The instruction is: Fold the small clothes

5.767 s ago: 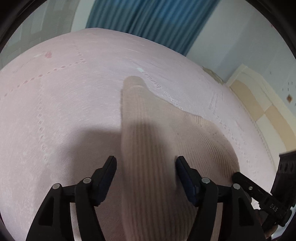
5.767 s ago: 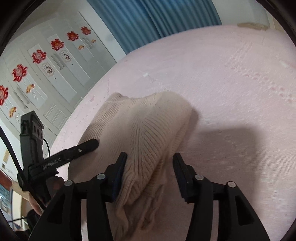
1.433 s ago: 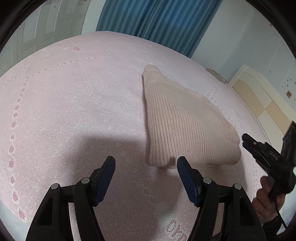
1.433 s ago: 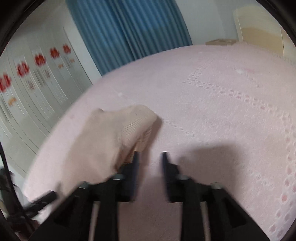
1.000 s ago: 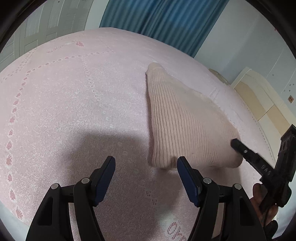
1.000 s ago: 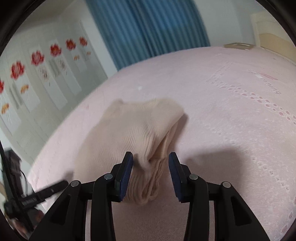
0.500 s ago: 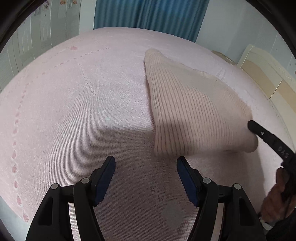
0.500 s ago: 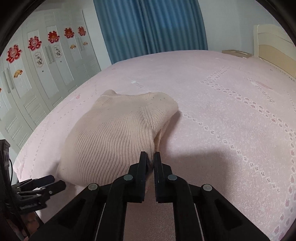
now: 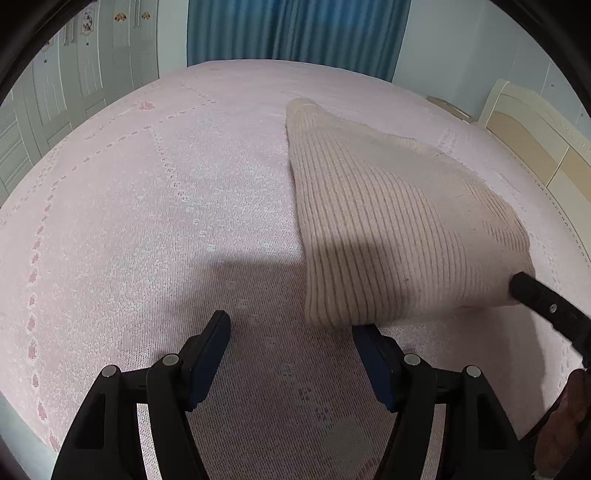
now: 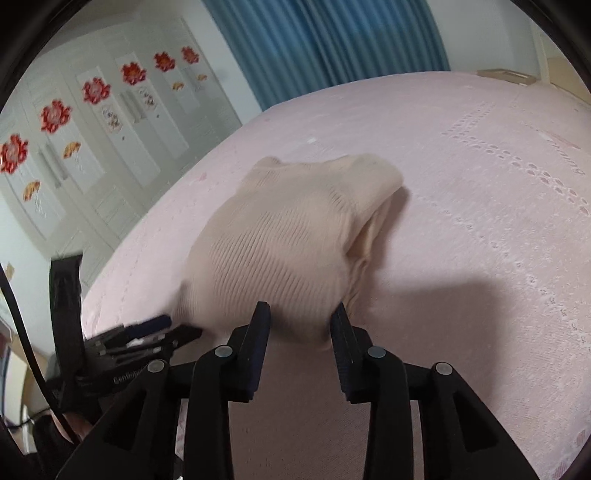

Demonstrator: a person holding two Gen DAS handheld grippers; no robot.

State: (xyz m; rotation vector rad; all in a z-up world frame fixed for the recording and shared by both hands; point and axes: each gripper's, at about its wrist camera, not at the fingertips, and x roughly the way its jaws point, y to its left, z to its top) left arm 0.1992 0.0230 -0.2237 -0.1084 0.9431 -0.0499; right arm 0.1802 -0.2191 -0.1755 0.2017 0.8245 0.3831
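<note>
A beige ribbed knit garment lies folded on the pink bedspread. My left gripper is open and empty, just short of the garment's near left corner. In the right wrist view the garment lies ahead, blurred. My right gripper is open at its near edge, with the fabric just beyond the fingertips. One right finger shows in the left wrist view at the garment's right corner. The left gripper shows at the lower left of the right wrist view.
A blue curtain hangs behind the bed. White wardrobe doors with red flower stickers stand on the left. A cream headboard is at the right. The bed's near edge runs close to my left gripper.
My right gripper was shut on the garment's edge half a second ago and has now opened. My left gripper stayed open and moved a little closer to the garment.
</note>
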